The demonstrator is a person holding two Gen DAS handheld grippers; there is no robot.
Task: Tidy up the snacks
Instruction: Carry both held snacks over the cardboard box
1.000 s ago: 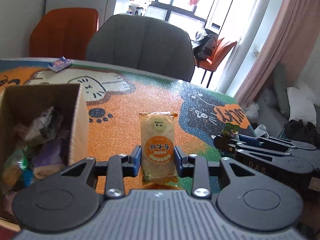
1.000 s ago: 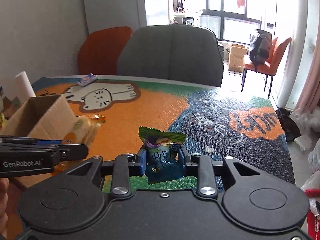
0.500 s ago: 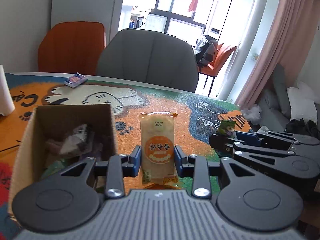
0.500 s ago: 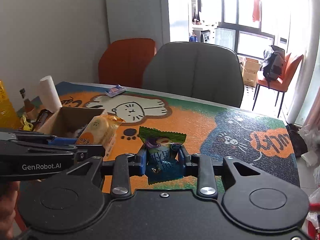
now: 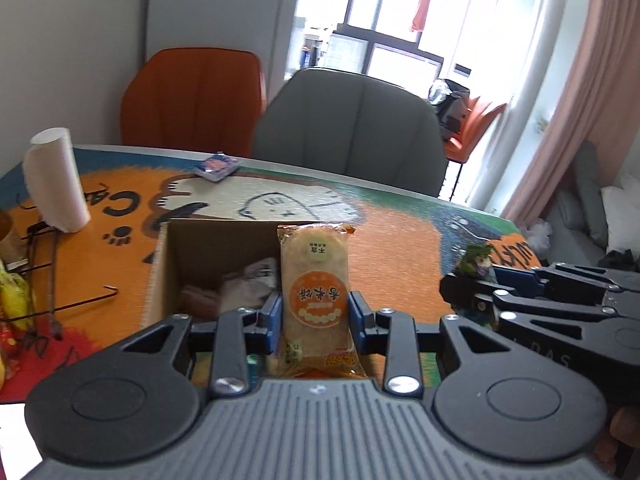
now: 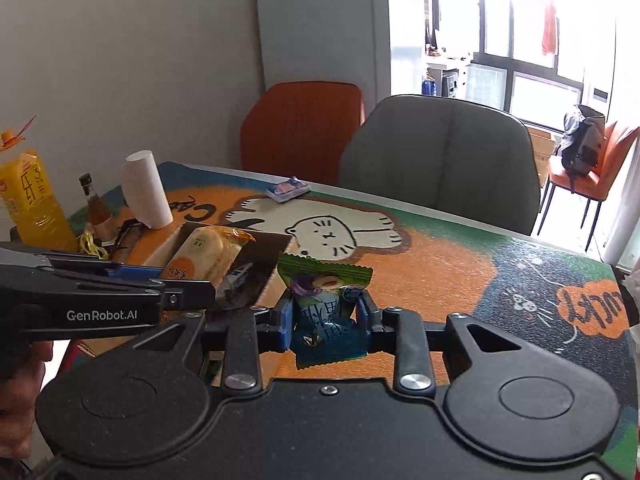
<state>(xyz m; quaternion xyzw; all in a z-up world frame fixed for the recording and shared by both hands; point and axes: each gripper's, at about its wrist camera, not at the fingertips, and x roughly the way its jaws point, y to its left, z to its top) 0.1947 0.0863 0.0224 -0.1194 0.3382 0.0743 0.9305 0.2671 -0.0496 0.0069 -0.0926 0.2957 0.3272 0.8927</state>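
- Table (image 5: 400,240): cat-print cover in orange, green and dark blue; carries every item below.
- Cardboard box (image 5: 168,264): open-topped, left of centre, wrapped snacks already inside.
- Left gripper (image 5: 316,316): pinching the rice cracker packet; nearer to the box of the two, at its near-right corner.
- Right gripper (image 6: 326,314): pinching the green snack packet, just right of the box.
- Rice cracker packet (image 5: 314,280): orange label, long axis upright; box opening lies directly left and beyond, so a short leftward carry likely precedes release.
- Green snack packet (image 6: 326,284): upright, next for the box.
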